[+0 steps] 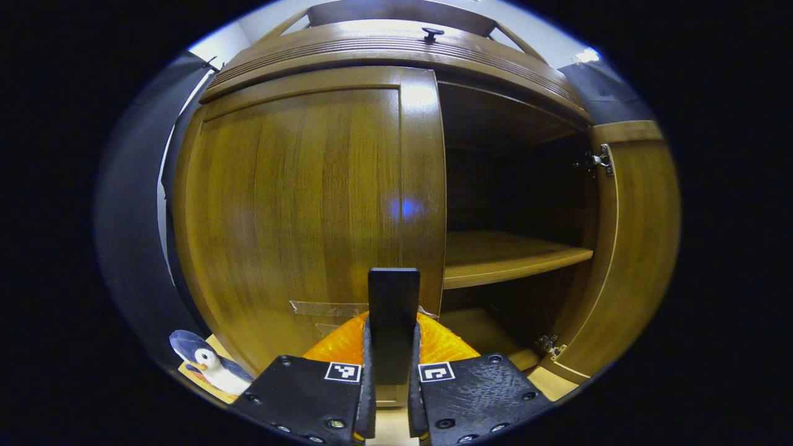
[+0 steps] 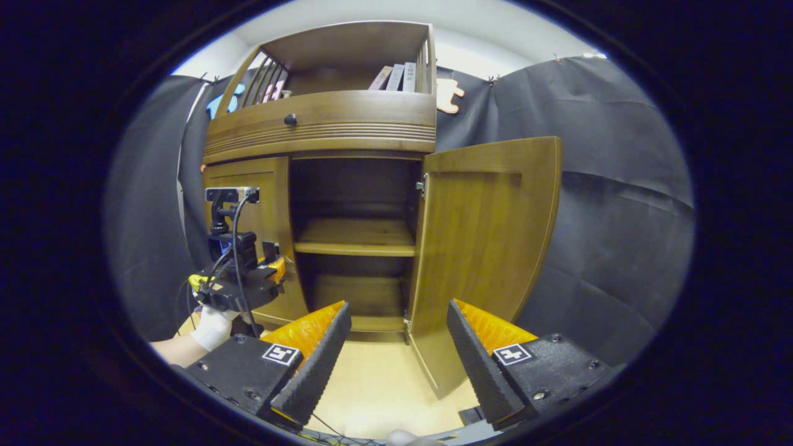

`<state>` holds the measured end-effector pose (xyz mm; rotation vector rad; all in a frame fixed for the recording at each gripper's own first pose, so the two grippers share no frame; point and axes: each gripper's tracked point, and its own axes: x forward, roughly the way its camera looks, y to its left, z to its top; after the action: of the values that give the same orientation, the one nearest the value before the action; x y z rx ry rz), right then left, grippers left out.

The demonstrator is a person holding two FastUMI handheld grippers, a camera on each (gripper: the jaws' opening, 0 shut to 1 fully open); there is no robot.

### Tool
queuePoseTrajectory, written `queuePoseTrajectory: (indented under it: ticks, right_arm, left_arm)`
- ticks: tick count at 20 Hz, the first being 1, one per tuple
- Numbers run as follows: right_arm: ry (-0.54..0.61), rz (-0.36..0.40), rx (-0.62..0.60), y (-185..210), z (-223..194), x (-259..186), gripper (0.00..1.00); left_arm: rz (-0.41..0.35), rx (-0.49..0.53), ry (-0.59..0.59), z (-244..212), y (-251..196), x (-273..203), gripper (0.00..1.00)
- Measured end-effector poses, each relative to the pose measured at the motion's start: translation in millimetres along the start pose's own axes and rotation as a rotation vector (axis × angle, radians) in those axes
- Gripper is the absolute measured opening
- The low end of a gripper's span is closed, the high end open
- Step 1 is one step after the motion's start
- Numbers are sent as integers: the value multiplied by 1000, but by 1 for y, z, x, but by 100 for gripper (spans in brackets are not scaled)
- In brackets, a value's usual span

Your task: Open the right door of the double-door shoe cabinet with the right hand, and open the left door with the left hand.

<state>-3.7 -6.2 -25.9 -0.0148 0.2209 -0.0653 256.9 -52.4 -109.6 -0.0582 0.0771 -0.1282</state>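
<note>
1. Right door [image 2: 489,248]: open. In the right gripper view it stands swung out to roughly a right angle with the cabinet front, from 1 to 4 o'clock of centre. In the left gripper view it appears edge-on at 3 o'clock, hinges visible on its inner side. This half of the task is judged complete.

2. Left door [image 1: 310,204]: not yet open. In the left gripper view it lies flush with the cabinet front, from 9 o'clock to centre. This half remains.

3. Left gripper [image 1: 392,347]: its fingers are pressed together on a dark upright handle [image 1: 393,303] at 6 o'clock, on the free edge of the left door. In the right gripper view this gripper, with the gloved hand [image 2: 214,328] holding it, sits at 8 o'clock against the left door. Judgement: the grasp is made and the pull outward is the step in hand.

4. Right gripper [image 2: 396,365]: fingers spread wide, holding nothing, at 6 o'clock and well apart from the right door.

5. Shoe cabinet [image 2: 322,124]: the opened bay shows one shelf [image 2: 356,238] with nothing visible on it. A small knob sits on the band above the doors.

6. Other items: a penguin toy [image 1: 207,365] on the floor at 8 o'clock of the left gripper view, near the left door's hinge side. Judgement: it may lie close to the door's swing.

7. Writing: none legible. Books [image 2: 393,77] stand on the upper shelf at 12 o'clock; their spines are too small to read. Square coded markers on the gripper bodies carry no text. Clear tape on the left door is unmarked.
</note>
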Motion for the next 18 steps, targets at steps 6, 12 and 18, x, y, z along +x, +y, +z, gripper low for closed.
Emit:
queuePoseTrajectory:
  ticks: [6, 12, 18]
  right_arm:
    - [-1, 27, 1, 7, -7, -13, 99]
    - [3, 76, 11, 20, -16, -25, 99]
    - [-4, 115, 18, 30, -21, -35, 99]
  left_arm:
    - [-38, 5, 2, -4, 2, -35, 19]
    - [-39, 4, 5, -8, 19, -90, 19]
    - [5, 7, 11, -12, 45, -138, 19]
